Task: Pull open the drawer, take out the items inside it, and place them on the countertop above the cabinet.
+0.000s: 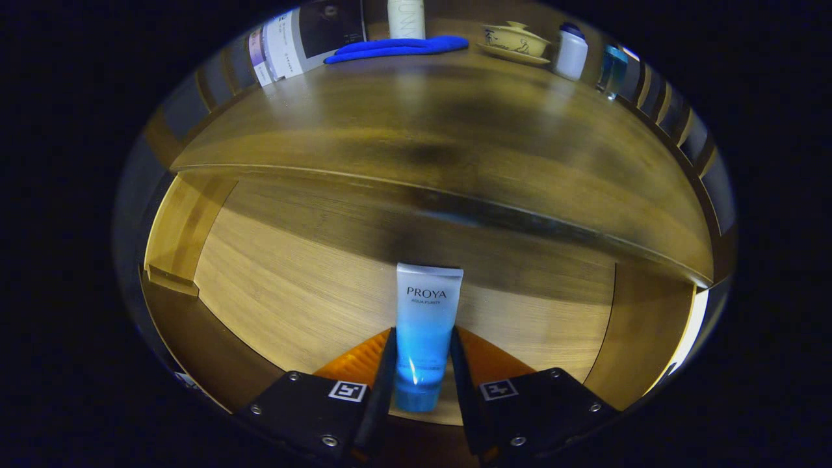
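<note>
A pale blue squeeze tube [426,325] stands between my fingers, cap end toward me, flat crimped end pointing away. My gripper [422,354] is shut on the tube, one finger pressing each side of its lower half. Below and beyond it lies the open drawer [273,286], its light wooden bottom bare, with side walls at left and right. Above the drawer runs the dark wooden countertop [422,130].
At the back of the countertop lie a blue cloth-like item [396,47], a white tube [406,18], a lidded ceramic bowl on a saucer [515,40], a white bottle [572,52], a blue bottle [612,68] and a booklet [305,39].
</note>
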Available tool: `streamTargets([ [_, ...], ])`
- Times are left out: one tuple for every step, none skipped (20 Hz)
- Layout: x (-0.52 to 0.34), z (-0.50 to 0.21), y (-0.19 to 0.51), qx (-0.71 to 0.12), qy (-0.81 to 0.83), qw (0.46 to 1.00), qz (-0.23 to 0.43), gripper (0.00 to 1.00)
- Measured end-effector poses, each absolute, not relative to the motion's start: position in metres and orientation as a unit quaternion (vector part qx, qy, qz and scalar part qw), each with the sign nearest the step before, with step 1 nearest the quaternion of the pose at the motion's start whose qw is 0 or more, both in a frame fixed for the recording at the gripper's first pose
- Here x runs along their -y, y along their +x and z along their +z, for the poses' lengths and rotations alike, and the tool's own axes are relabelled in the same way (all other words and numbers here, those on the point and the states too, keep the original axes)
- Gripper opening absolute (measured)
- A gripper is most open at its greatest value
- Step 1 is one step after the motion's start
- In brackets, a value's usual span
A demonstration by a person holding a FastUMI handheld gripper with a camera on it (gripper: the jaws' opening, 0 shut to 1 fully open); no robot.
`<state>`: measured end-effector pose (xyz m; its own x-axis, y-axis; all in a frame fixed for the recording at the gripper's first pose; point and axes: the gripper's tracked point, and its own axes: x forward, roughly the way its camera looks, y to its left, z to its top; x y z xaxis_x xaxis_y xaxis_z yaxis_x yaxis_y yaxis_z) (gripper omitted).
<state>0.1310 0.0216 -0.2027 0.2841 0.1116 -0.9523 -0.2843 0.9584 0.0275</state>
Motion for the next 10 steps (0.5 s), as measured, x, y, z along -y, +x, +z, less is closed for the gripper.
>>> streamTargets([
  [-0.021,-0.2,0.133,-0.58,-0.075,0.802,0.124,0.47],
  [-0.022,-0.199,0.134,-0.575,-0.076,0.805,0.124,0.47],
  [-0.023,-0.197,0.134,-0.57,-0.073,0.809,0.125,0.47],
  [-0.026,-0.194,0.131,-0.568,-0.067,0.81,0.128,0.47],
  [-0.028,-0.191,0.13,-0.564,-0.06,0.813,0.13,0.47],
  [-0.03,-0.187,0.128,-0.558,-0.059,0.817,0.132,0.47],
  [-0.031,-0.183,0.128,-0.551,-0.06,0.821,0.135,0.47],
  [-0.032,-0.179,0.127,-0.545,-0.06,0.825,0.138,0.47],
  [-0.033,-0.173,0.127,-0.536,-0.057,0.83,0.14,0.47],
  [-0.034,-0.169,0.127,-0.529,-0.054,0.835,0.141,0.47],
])
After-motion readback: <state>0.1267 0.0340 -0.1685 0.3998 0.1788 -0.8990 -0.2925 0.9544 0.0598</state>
